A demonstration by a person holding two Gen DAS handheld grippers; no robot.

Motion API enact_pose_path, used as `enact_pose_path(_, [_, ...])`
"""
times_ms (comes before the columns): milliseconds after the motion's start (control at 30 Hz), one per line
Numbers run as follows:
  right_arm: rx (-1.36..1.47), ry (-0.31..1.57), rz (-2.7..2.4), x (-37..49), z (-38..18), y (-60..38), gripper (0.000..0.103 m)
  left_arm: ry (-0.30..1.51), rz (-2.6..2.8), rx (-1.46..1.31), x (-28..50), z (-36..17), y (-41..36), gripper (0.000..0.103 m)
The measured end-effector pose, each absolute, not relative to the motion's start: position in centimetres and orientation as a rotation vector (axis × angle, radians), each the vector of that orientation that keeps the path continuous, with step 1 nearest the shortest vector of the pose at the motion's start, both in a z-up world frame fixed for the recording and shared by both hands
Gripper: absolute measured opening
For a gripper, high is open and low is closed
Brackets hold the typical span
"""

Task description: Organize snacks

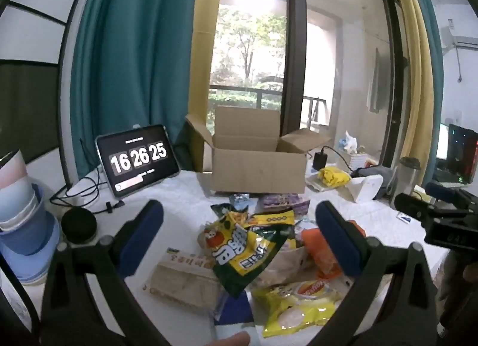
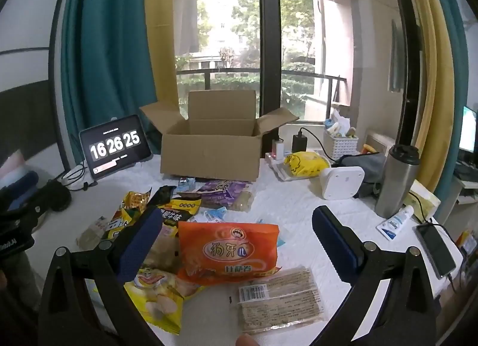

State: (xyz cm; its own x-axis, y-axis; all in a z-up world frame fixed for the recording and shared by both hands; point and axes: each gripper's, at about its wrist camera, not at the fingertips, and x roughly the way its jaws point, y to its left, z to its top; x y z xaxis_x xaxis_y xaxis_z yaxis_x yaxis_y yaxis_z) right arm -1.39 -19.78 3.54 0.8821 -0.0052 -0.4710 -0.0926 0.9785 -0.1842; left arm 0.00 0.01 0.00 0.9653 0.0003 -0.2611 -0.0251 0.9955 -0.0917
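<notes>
White table [image 2: 292, 205] fills the lower frame. Open cardboard box [image 2: 209, 157] at centre, flaps up, nothing visible inside. Tablet clock [image 2: 115, 147] left of it; steel tumbler [image 2: 395, 178] and white device [image 2: 340, 181] at right. Snack pile [image 1: 263, 253] heaped in front of the box, lower centre: orange packet [image 2: 228, 249] on top, green-yellow bag [image 1: 248, 253], wafer pack [image 2: 280, 298] nearest. Left gripper [image 1: 239, 235] spread wide, empty, above the pile. Right gripper [image 2: 237, 240] likewise released, orange packet between its fingers but ungripped.
</notes>
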Motion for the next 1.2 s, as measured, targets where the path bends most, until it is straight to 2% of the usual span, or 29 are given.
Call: enact_pose_path(1200, [-0.188, 0.508, 0.036, -1.7, 2.7, -19.5, 0.103, 0.316, 0.002, -0.091, 0.2, -0.5, 0.1, 0.103])
